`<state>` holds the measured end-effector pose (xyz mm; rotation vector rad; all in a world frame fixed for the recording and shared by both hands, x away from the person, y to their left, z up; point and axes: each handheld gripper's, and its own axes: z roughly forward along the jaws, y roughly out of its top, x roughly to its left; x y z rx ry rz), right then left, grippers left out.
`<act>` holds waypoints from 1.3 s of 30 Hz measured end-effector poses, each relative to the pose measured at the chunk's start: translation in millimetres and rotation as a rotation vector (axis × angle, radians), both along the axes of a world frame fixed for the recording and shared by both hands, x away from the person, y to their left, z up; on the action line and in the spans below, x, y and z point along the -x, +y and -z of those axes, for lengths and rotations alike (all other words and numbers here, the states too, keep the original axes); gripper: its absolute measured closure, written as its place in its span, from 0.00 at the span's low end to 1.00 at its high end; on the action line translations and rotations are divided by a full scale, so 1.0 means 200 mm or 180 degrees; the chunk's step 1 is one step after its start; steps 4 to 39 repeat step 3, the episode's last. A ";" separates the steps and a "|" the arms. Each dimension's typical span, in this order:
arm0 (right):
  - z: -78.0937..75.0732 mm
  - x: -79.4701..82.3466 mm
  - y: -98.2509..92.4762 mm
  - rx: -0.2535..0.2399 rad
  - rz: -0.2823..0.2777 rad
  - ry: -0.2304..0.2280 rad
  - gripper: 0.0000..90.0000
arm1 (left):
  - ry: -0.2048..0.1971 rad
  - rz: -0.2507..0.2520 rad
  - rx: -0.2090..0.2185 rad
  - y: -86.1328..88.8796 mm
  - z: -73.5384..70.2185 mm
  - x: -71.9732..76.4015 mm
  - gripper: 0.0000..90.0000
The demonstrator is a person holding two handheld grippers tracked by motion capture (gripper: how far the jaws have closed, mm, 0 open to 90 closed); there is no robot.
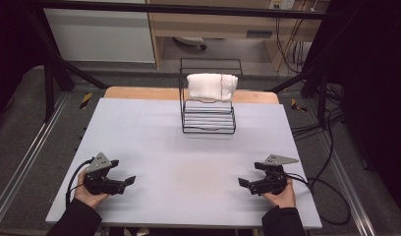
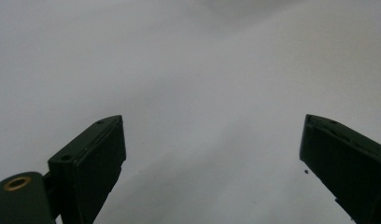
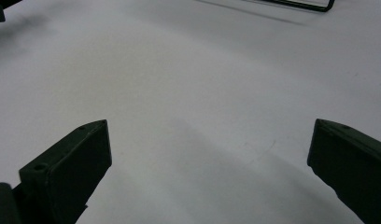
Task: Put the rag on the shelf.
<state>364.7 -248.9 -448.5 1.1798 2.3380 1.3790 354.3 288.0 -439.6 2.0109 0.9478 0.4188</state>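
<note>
Both hands are resting at the near edge in the high view — left gripper (image 1: 121, 173) at seven o'clock, right gripper (image 1: 251, 174) at five, jaws wide and holding nothing.

Left gripper view: parted jaws are facing bare table (image 2: 202, 93).

Right gripper view: jaws are gaping — wire rack (image 3: 314, 5) at one o'clock, likely the goal. White towel (image 1: 211, 86) is lying folded on it at twelve.

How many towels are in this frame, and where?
1. A white folded towel hangs over the top of the black wire rack at the far middle of the table; none seems hidden elsewhere.
</note>
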 end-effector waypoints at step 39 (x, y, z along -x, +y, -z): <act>0.00 0.00 0.00 -0.0012 -0.0009 0.0004 0.00 | 0.0006 0.0004 -0.0019 0.00 0.00 0.00 0.08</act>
